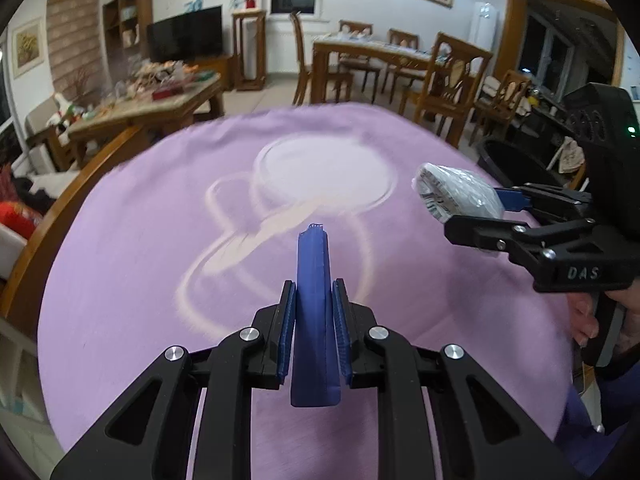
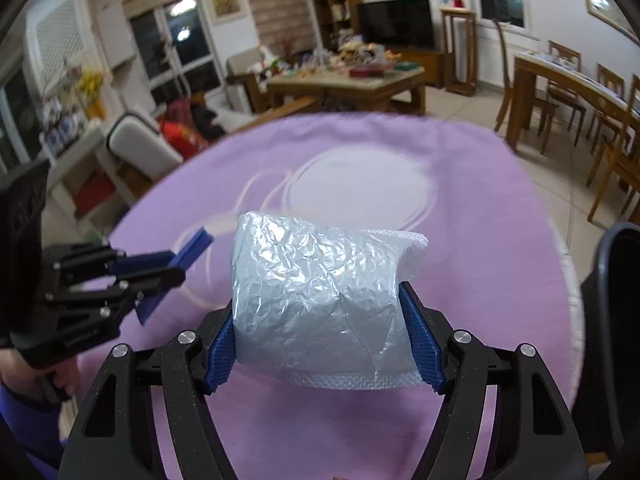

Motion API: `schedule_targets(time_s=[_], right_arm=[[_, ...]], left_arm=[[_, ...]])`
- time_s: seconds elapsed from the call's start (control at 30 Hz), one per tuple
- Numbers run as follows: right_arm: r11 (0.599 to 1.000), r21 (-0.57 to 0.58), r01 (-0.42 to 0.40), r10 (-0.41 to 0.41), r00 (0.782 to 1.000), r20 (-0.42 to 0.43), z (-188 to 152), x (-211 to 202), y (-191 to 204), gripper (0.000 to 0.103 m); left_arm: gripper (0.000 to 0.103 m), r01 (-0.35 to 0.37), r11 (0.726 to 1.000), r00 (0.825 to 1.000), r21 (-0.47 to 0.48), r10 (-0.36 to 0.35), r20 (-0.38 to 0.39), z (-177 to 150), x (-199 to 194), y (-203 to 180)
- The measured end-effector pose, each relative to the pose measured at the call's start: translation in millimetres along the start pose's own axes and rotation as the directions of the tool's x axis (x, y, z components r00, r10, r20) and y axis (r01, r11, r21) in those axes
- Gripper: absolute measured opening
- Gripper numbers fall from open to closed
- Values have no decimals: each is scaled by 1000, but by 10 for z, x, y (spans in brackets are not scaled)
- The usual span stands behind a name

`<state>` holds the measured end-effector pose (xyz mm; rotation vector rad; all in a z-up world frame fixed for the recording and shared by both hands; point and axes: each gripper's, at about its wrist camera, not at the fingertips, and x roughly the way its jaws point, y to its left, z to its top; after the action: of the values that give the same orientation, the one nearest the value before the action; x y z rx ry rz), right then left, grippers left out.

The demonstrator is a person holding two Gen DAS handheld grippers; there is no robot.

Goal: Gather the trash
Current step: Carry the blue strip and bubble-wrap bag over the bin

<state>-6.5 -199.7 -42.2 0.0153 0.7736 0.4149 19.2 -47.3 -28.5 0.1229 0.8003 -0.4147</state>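
A: Start with the left wrist view. What has the left gripper (image 1: 314,320) got?

B: Its fingers (image 1: 289,328) are drawn nearly together on a thin, flat dark-blue piece (image 1: 314,300) that stands on edge between the pads and pokes out past the tips. What the piece is made of I cannot tell. Below it lies a desk covered by a purple cloth (image 1: 132,248) with a pale round print.

A: And the right gripper from there?

B: The right gripper (image 1: 486,210) comes in from the right edge, a hand (image 1: 592,320) on its grip. It carries a bubble-wrap bundle (image 1: 456,192) above the cloth, with a printed label on the end that faces this camera. Just behind it is the rim of a dark bin (image 1: 504,156), beyond the desk edge.

A: Now the right wrist view.

B: The bubble-wrap bundle (image 2: 320,304) fills the middle. The right gripper (image 2: 324,344) has its fingers (image 2: 219,348) set wide apart, one blue pad pressed on each side of the bundle, so it is held off the purple cloth (image 2: 500,200).

A: Is the left gripper visible here?

B: Yes, at the left edge: the left gripper (image 2: 168,276) is closed on the same dark-blue piece (image 2: 196,246), which sticks out slantwise. The dark bin (image 2: 616,280) shows at the right edge, beside the desk.
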Motion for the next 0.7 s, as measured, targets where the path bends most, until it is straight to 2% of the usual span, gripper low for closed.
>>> schedule_targets(time_s=[0.17,0.4,0.7], right_arm=[[997,72,30,-35,997,74,17,-373,-414,71],[981,181,76,-103,984,143,-81,-836,-1063,71],[929,349,127,-205,959,194,-423,-1383,-2072,72]], left_arm=[[20,33,999,998,41,-35,43,238,50,-299],[20,112,985,987,134,-125,98,606,171,-910],[20,226,947,966,228,-248,70,943,532,-1728]])
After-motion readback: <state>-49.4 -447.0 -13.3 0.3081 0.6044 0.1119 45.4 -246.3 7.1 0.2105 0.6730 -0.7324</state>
